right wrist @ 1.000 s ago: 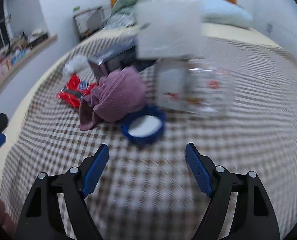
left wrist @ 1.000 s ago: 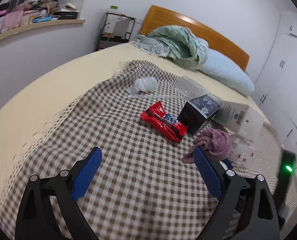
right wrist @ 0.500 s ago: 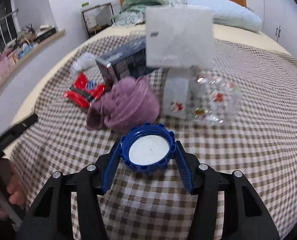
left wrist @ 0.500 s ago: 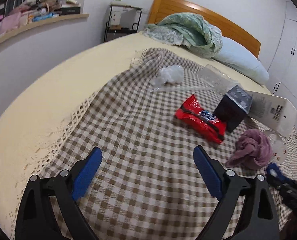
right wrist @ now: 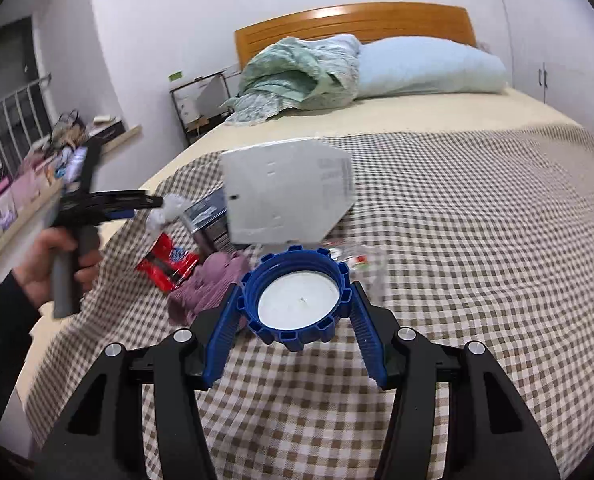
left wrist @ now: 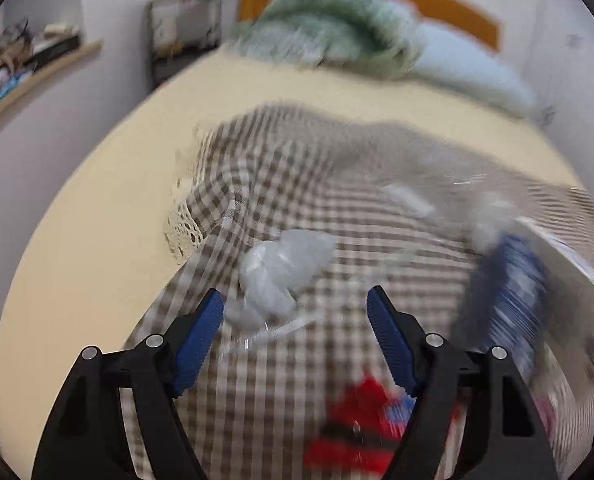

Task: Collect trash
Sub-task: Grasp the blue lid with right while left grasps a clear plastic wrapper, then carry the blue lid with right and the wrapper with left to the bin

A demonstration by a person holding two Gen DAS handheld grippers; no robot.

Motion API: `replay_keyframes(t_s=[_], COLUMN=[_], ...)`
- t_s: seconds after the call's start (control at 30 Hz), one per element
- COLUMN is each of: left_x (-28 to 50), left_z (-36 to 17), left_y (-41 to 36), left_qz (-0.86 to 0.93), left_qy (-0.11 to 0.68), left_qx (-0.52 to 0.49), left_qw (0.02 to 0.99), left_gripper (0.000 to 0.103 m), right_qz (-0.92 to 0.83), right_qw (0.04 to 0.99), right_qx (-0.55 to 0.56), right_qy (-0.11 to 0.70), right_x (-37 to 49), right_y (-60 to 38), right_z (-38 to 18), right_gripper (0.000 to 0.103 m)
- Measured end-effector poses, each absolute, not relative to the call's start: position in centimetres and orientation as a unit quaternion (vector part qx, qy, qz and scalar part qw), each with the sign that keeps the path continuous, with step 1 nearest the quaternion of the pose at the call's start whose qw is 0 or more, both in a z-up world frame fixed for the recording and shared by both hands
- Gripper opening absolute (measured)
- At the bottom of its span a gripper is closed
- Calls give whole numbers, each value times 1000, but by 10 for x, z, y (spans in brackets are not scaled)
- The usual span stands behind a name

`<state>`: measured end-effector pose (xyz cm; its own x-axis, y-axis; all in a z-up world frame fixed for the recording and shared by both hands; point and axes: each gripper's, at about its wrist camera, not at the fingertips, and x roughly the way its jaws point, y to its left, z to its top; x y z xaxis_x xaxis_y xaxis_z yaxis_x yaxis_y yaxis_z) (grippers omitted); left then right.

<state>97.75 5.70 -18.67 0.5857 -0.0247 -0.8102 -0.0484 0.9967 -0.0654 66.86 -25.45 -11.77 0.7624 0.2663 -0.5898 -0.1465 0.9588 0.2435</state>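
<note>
Left wrist view: left tongs [left wrist: 295, 308] closing, pads not pressing on anything; crumpled clear plastic bag [left wrist: 281, 268] just ahead of left pad on checkered blanket [left wrist: 281, 380]; red wrapper [left wrist: 357, 428] blurred, near right pad.

Right wrist view: right tongs [right wrist: 295, 310] clamped on blue cap [right wrist: 299, 300], raised above blanket. Grey card [right wrist: 285, 196], purple cloth [right wrist: 209, 284] lying beyond. Hand [right wrist: 53, 264] at left, gripping handle.

Even, soft indoor light, glare on headboard [right wrist: 353, 20] at twelve o'clock, heavy motion smear across left wrist view, right wrist view mostly sharp, fisheye bending, dark vignetted corners.
</note>
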Motion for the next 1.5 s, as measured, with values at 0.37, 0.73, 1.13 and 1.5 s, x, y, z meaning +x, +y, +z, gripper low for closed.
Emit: replay_keyframes(t_s=[0.37,0.73,1.13,1.5], left_x=[997,906,715,544], left_z=[-178,-114,-27,-92], left_y=[70,62,-22,-236], left_qz=[46,18,-63,-310], left_qy=[482,433,382,434], left_qx=[-85,-92,-56,-9], left_qw=[871,897,920,846], left_gripper=[17,16,15,15], right_qz=[110,103,95,-123], right_qw=[921,932,948,880], right_qx=[141,118,129,93], right_qy=[347,327,276,449], right_x=[684,670,579,353], right_y=[-267,-253,-273,-465], right_z=[-136,-125,-76,-187], right_gripper=[53,53,53,53])
